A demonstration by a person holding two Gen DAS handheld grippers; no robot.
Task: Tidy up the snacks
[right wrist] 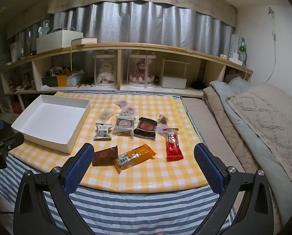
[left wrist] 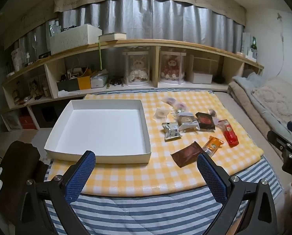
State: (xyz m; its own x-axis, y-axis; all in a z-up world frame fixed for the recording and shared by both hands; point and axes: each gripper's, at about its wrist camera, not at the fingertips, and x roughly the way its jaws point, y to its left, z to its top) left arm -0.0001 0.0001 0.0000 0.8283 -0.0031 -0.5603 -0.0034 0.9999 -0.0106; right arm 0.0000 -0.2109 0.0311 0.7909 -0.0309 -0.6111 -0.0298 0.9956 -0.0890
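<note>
An empty white box [left wrist: 99,148] [right wrist: 48,143] sits on the left of a yellow checked cloth [left wrist: 146,176] [right wrist: 155,176]. Several wrapped snacks lie to its right: a brown packet [left wrist: 187,153] [right wrist: 104,155], an orange bar [left wrist: 213,145] [right wrist: 135,156], a red bar [left wrist: 230,134] [right wrist: 173,145], a silver packet [left wrist: 172,131] [right wrist: 103,130] and a black one [left wrist: 205,121] [right wrist: 146,126]. My left gripper [left wrist: 146,168] hovers open near the cloth's front edge, facing the box. My right gripper [right wrist: 144,164] is open too, in front of the brown and orange snacks. Nothing is between either pair of fingers.
A striped quilt [right wrist: 136,209] lies under the cloth. A long wooden shelf [left wrist: 155,43] with dolls in cases and boxes runs along the back. Folded blankets [right wrist: 263,117] are piled at the right. The other gripper shows at each view's edge.
</note>
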